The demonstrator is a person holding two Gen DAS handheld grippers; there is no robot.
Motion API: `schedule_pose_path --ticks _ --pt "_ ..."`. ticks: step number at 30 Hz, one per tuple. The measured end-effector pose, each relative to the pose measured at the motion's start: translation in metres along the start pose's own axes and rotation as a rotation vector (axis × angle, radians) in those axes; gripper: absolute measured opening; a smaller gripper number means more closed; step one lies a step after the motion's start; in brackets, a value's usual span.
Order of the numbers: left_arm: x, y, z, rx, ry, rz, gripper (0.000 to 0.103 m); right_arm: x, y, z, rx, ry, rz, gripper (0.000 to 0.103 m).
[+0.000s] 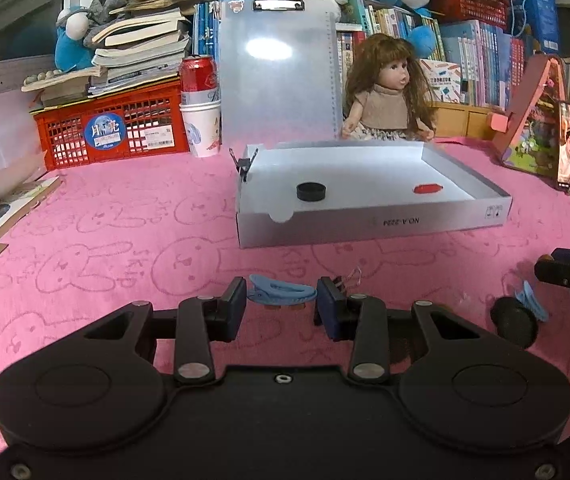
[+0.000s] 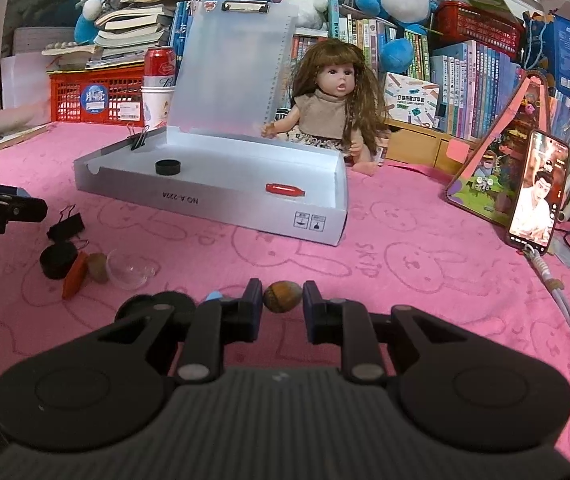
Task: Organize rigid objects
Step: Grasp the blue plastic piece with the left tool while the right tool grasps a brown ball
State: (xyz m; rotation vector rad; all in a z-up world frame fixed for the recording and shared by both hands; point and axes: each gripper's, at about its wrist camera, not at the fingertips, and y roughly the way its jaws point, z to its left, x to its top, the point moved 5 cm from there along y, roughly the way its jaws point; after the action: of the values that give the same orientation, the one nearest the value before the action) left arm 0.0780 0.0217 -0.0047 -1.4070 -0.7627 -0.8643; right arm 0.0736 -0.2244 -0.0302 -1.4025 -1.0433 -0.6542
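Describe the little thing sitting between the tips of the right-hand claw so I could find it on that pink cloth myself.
Start at the open white box in front of the doll, then come toward the camera across the pink bunny-print cloth. Between the right claw tips sits a brown egg-shaped stone. Unlike the black caps and clips lying to its left, it is smooth, rounded and tan-mottled.
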Motion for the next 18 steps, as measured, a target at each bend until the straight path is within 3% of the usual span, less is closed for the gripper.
schedule_pose_path --ticks 18 --pt "0.02 0.014 -0.007 -0.023 -0.017 -0.004 0.037 0.019 0.02 -0.013 0.008 0.096 0.025 0.026"
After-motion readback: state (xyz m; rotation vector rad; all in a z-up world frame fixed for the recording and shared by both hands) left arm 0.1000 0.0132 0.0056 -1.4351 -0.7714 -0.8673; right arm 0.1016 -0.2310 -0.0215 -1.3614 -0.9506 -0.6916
